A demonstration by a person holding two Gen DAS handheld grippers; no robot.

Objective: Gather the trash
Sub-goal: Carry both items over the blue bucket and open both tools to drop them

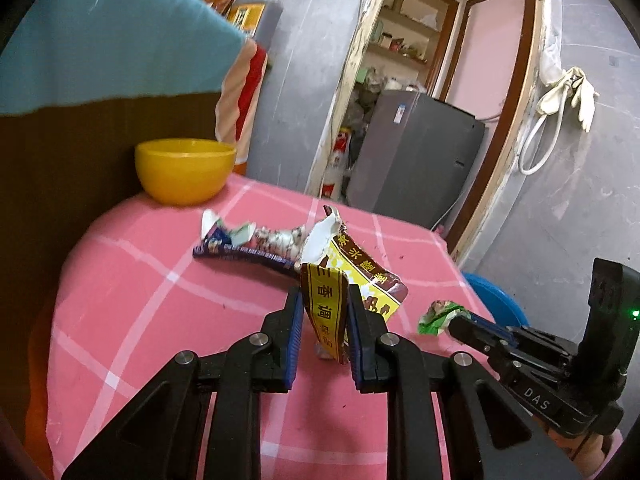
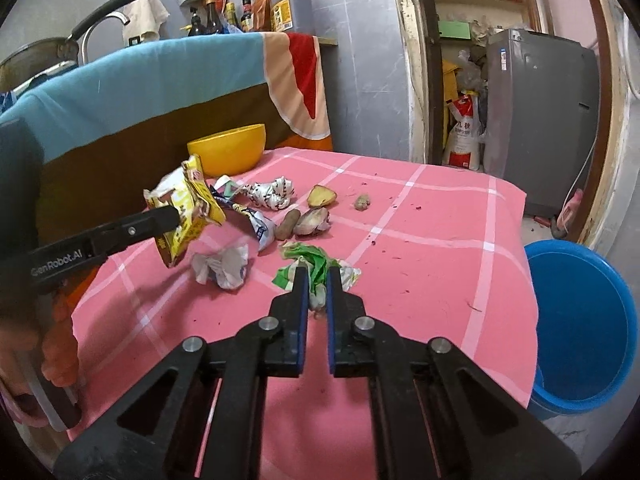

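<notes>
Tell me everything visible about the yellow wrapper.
The yellow wrapper is a crumpled, torn packet, glossy like foil or plastic, yellow with brown bands, printed characters and a white inside at the ripped top. The left gripper is shut on its lower part, pads pressing both sides. In the right wrist view it looks lifted off the pink tablecloth, hanging tilted in front of the yellow bowl.

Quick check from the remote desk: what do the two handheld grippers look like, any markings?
Both are black plastic with silver pivot bolts and blue ribbed pads. The left gripper reads "GenRobot.AI" in white along its arm. The right gripper shows "DAS" lettering and a green light on its body.
</notes>
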